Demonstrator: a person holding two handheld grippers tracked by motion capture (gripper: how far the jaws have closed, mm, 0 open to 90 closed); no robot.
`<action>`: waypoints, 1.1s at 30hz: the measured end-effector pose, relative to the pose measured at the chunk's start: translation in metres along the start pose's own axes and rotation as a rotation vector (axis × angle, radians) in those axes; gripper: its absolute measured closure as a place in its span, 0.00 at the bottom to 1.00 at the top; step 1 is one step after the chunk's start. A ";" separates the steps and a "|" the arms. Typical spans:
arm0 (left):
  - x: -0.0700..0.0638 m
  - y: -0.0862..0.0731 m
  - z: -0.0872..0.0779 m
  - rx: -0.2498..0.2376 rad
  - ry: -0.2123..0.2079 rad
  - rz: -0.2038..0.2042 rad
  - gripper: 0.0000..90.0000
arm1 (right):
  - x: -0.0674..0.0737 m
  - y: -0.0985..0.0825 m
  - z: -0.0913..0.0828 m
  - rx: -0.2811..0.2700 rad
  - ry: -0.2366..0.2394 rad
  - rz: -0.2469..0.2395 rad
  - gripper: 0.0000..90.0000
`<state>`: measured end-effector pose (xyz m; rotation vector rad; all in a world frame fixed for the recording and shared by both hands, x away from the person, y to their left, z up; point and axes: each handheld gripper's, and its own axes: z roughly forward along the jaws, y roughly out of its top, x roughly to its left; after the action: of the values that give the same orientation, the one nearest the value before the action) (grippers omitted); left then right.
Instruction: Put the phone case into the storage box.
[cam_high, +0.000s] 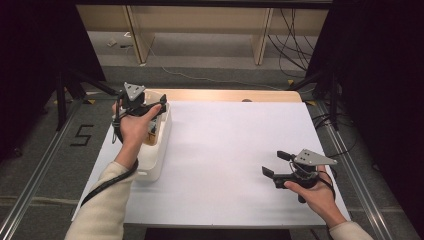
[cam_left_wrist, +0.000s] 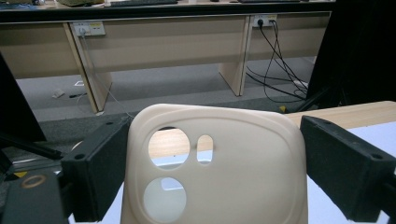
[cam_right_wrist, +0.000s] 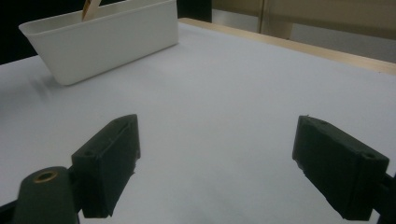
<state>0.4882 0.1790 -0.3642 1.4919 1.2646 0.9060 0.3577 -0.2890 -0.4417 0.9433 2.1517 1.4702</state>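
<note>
Jaws of the left gripper (cam_left_wrist: 212, 163) stand wide at either side of a cream phone case (cam_left_wrist: 219, 177), its edges meeting the pads, held upright over the white bin (cam_high: 159, 150) at the table's (cam_high: 225, 150) left. Right gripper (cam_right_wrist: 215, 168) gapes empty, low over bare table, well apart.

A bin (cam_high: 159, 150) sits on the table's (cam_high: 225, 160) left edge. The left gripper (cam_high: 145, 107) is over the bin's far end, a phone case (cam_left_wrist: 215, 168) between its jaws. The right gripper (cam_high: 276, 164) is near the table's right front corner, well apart from the bin
</note>
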 end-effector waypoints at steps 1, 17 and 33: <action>0.000 0.000 0.000 0.000 0.001 0.000 0.13 | 0.000 0.000 0.000 -0.002 0.001 0.000 0.18; 0.001 0.003 0.010 0.007 0.014 0.002 0.13 | 0.000 0.000 0.000 -0.002 0.002 0.000 0.18; 0.004 0.005 0.019 0.017 0.014 -0.014 0.13 | 0.000 0.000 0.000 0.002 0.001 0.001 0.18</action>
<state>0.5085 0.1792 -0.3650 1.4903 1.2943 0.9008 0.3577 -0.2892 -0.4421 0.9448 2.1542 1.4702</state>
